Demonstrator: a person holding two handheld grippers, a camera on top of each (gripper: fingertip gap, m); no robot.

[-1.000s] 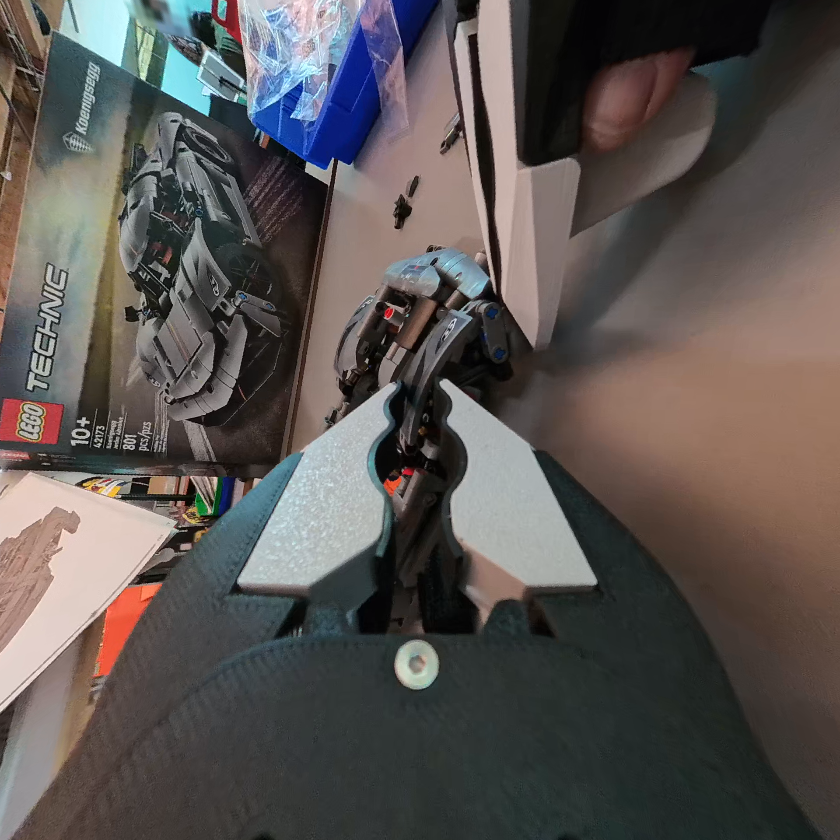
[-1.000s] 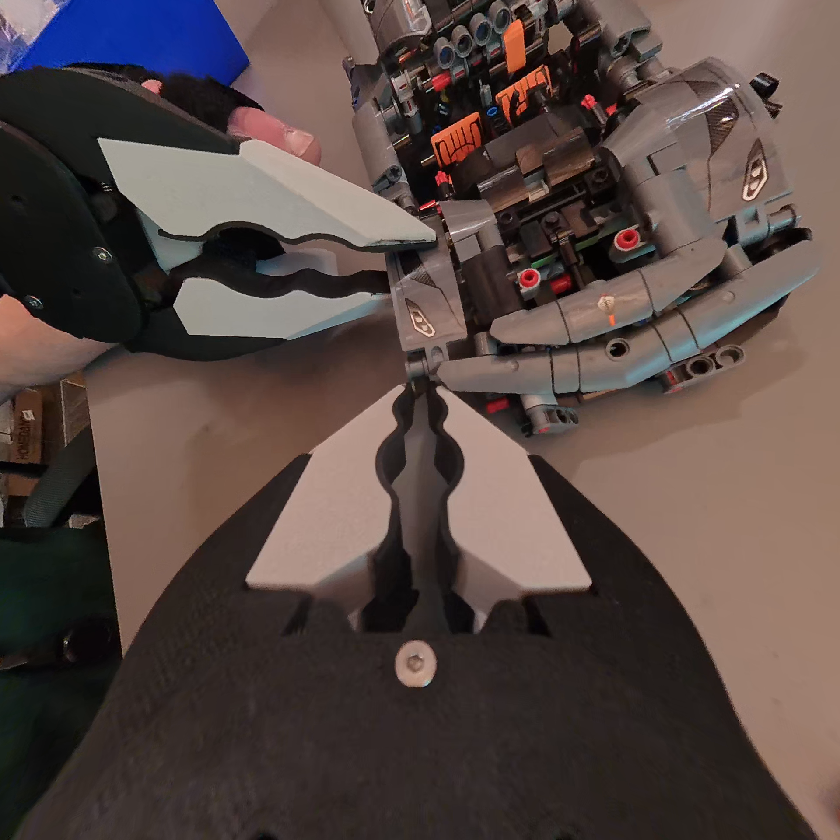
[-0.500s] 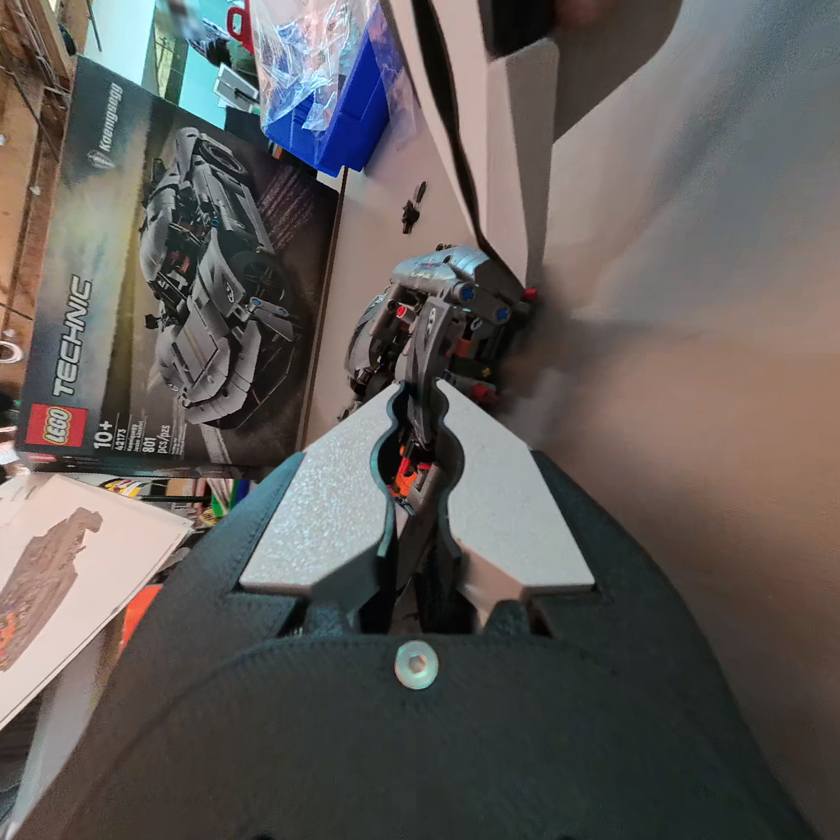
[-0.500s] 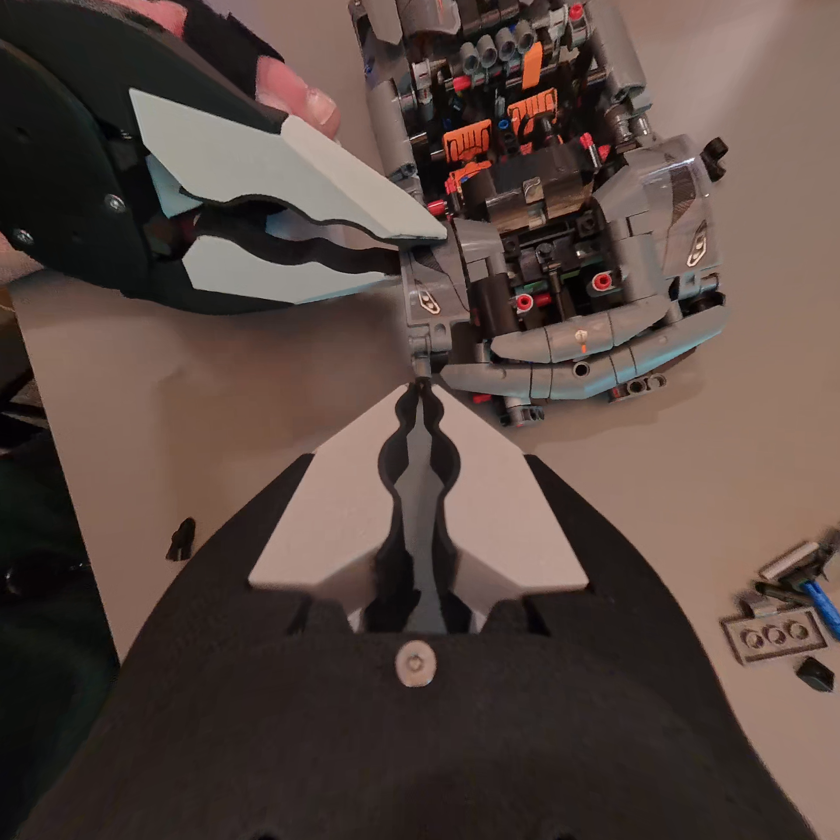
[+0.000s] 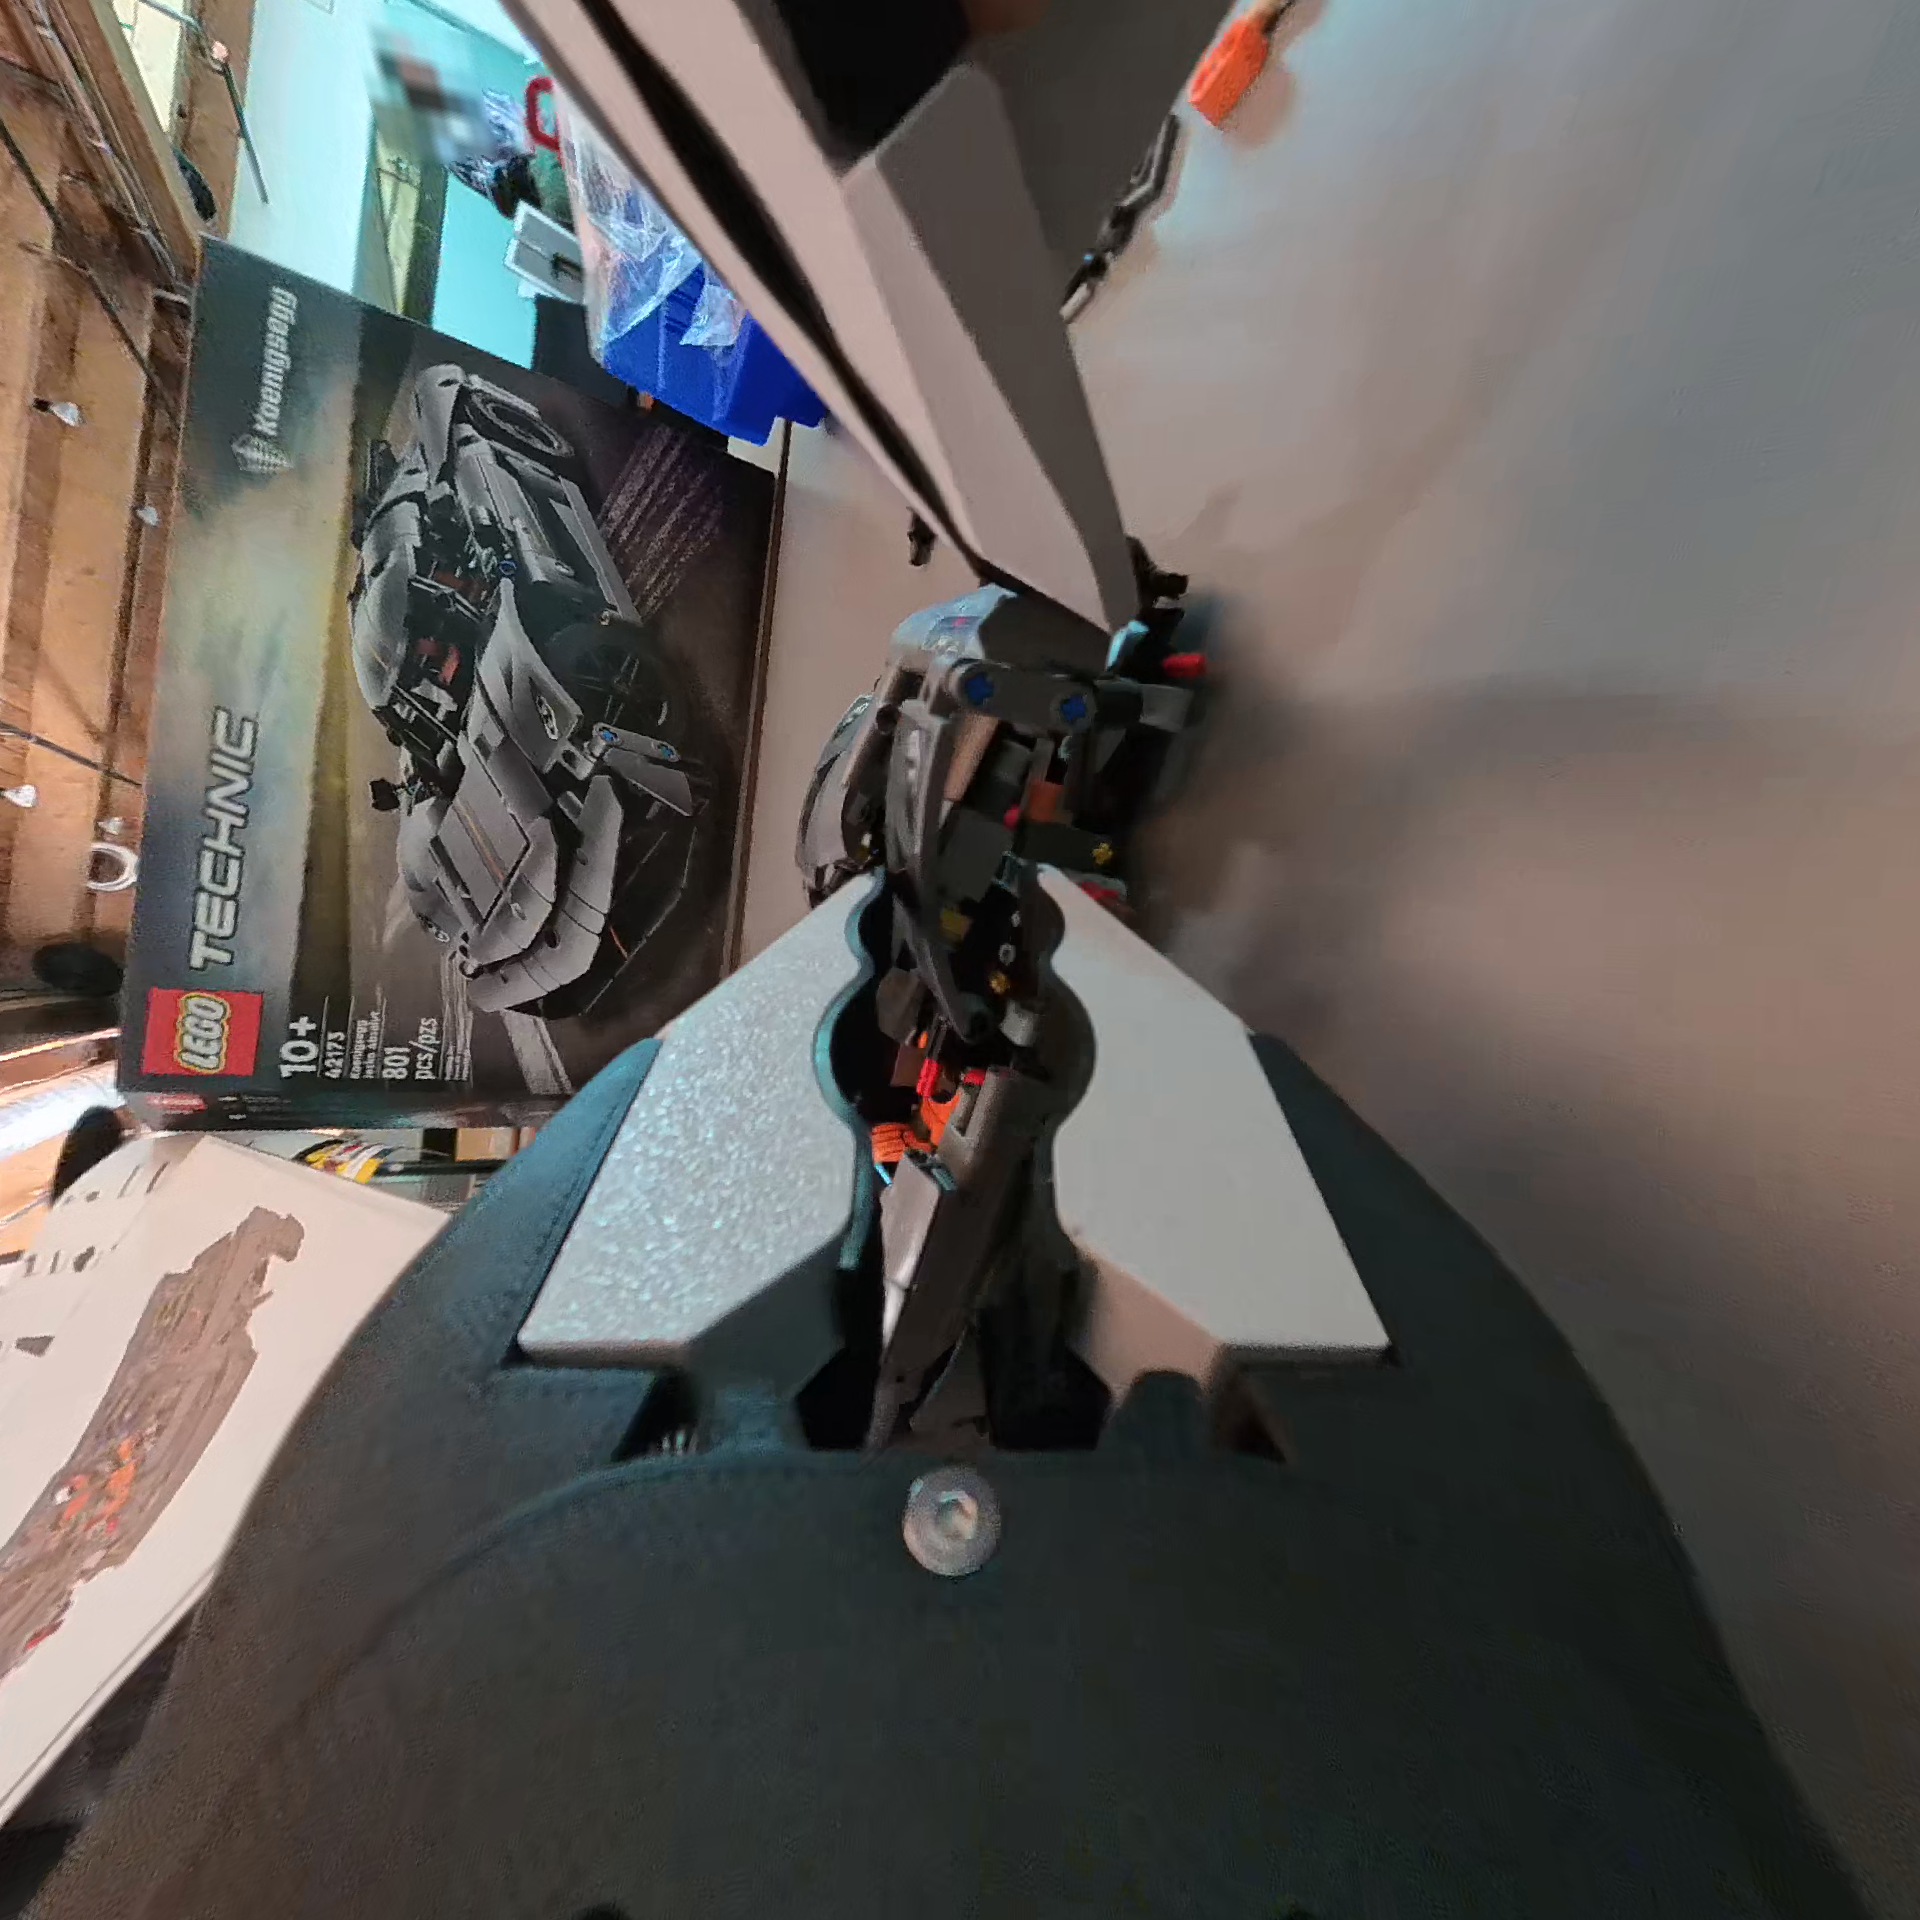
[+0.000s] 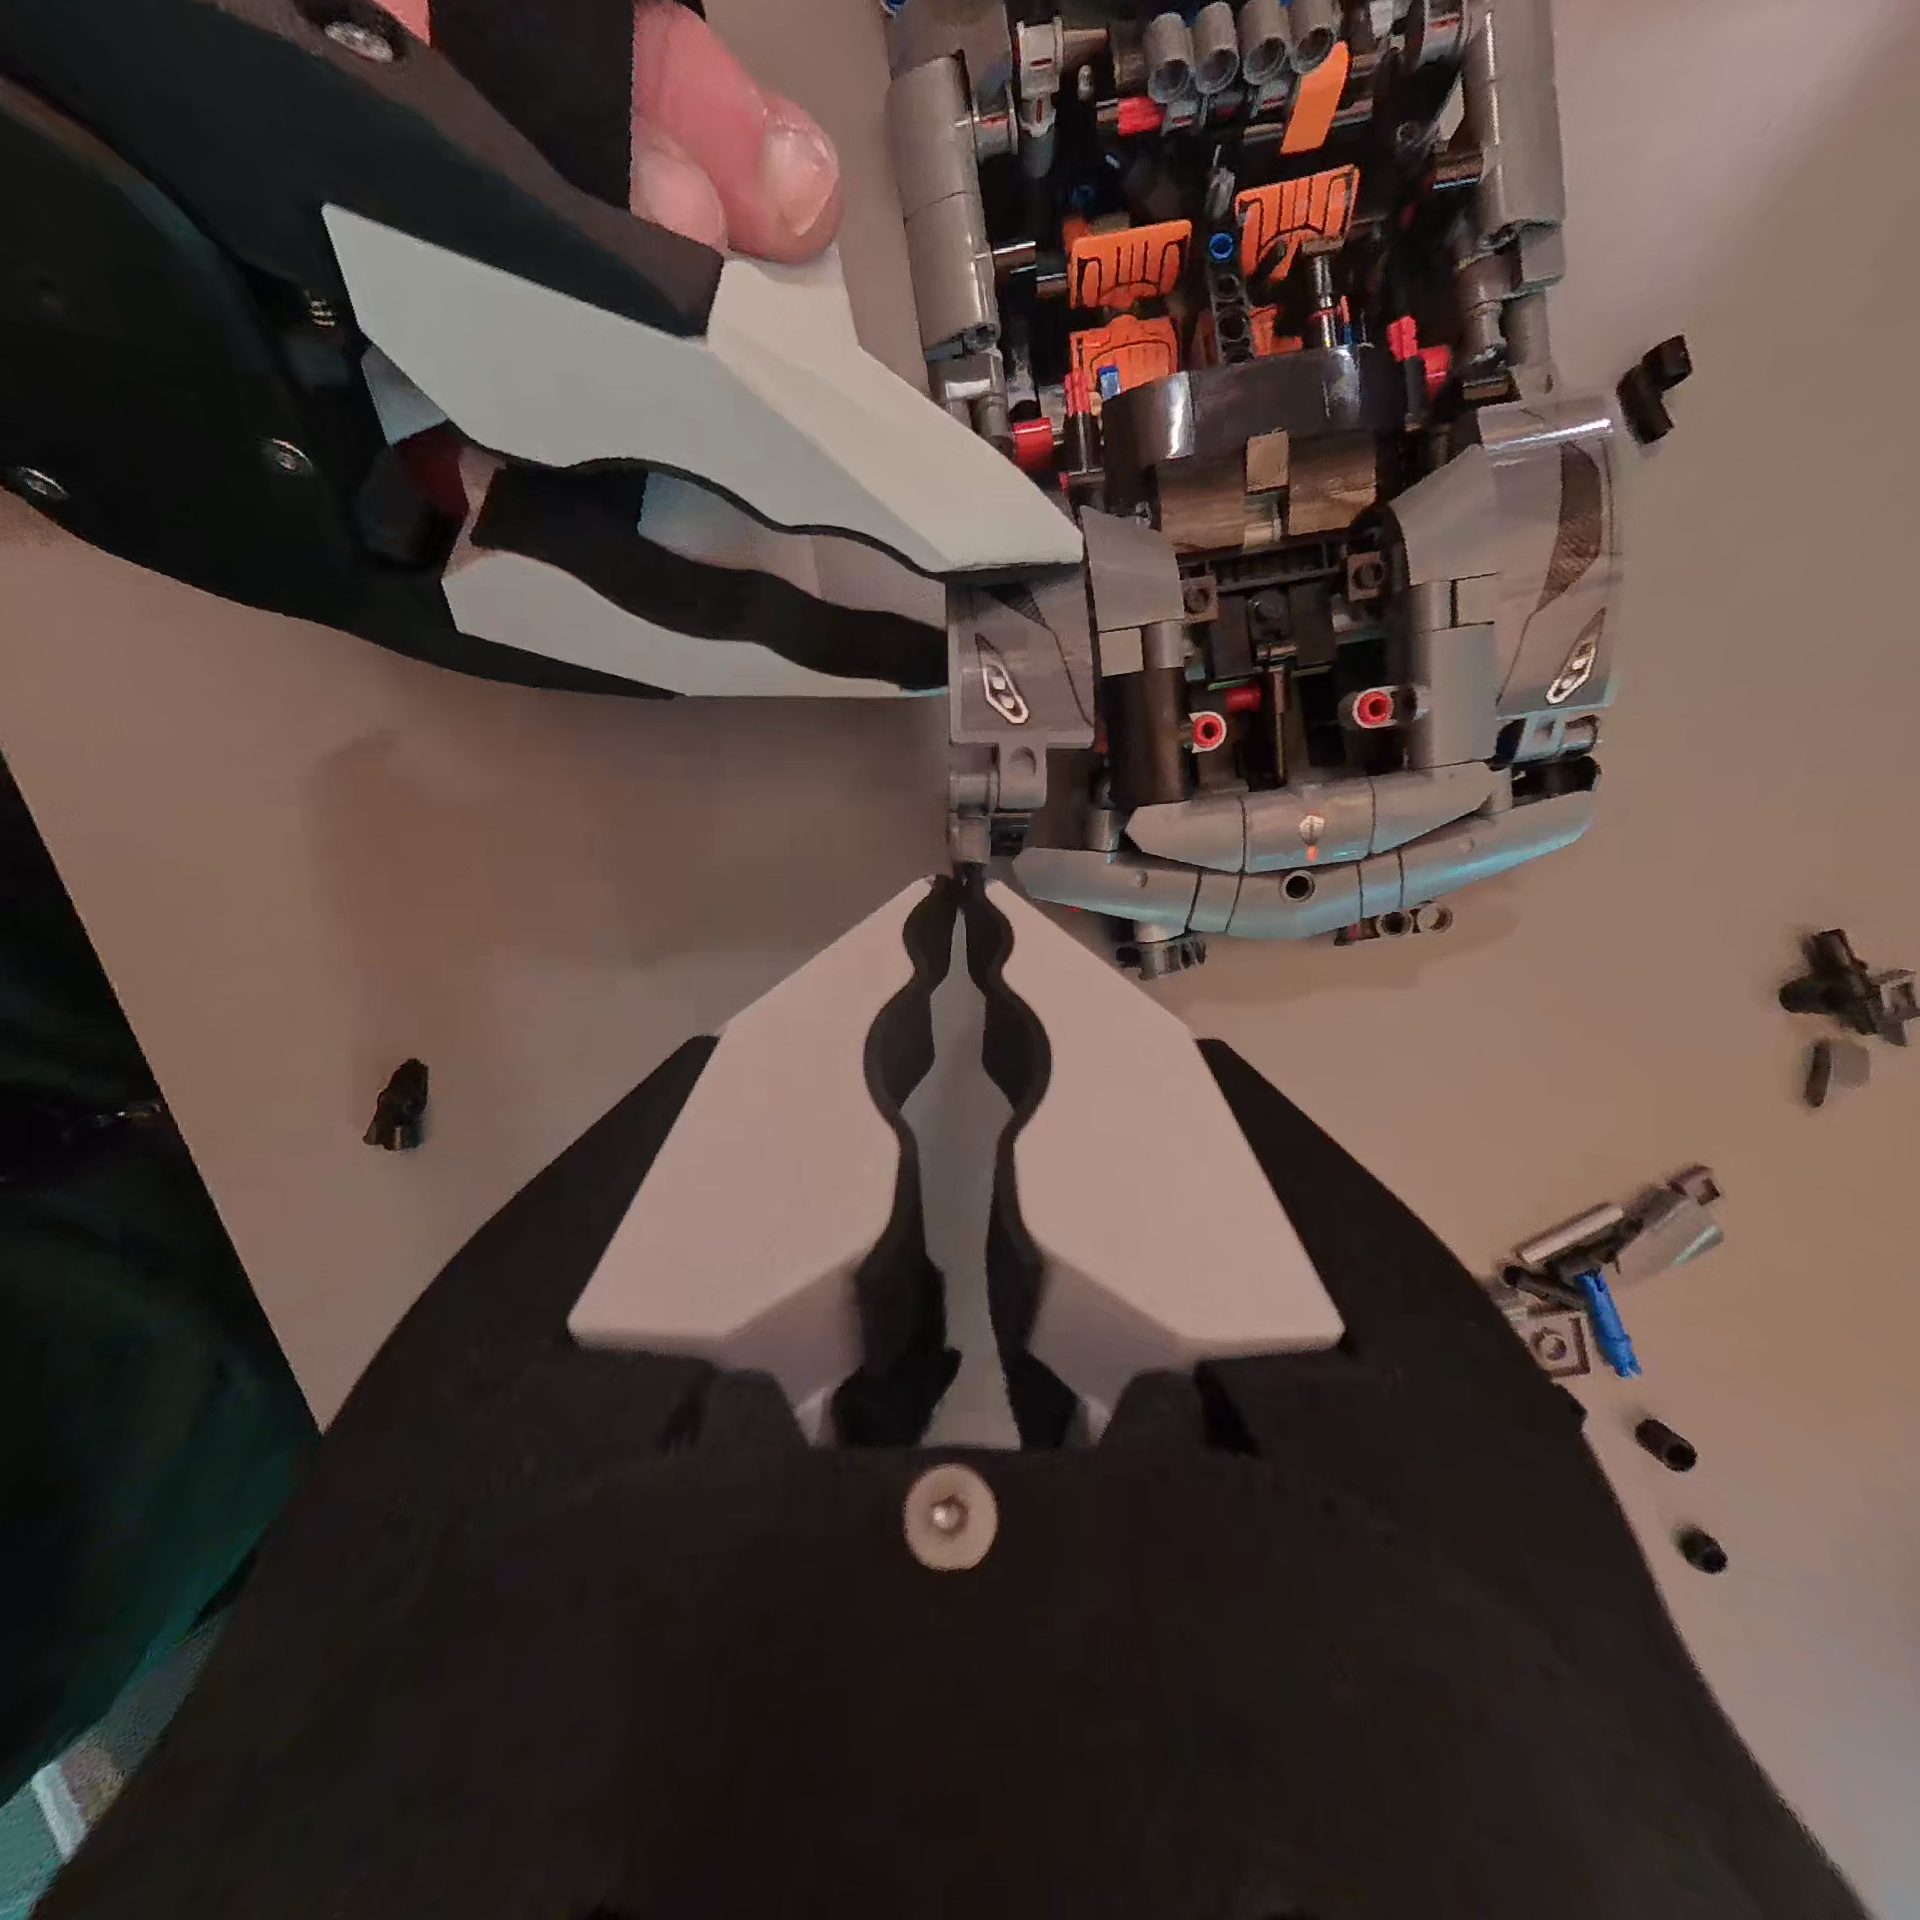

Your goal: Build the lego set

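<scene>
The right claw had drawn back, tips pinching a small black pin; the left claw stayed clamped on the car.

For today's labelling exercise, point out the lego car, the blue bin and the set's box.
lego car point(image 6: 1278, 644): right wrist view, front bodywork.
blue bin point(image 5: 717, 364): left wrist view, side wall.
set's box point(image 5: 436, 665): left wrist view, printed front face.

Part-built grey lego car w/ orange seats, black interior, red pins, open top, upright on beige table, front bumper nearest cam, loose pcs scattered on the table just beside the car
</scene>
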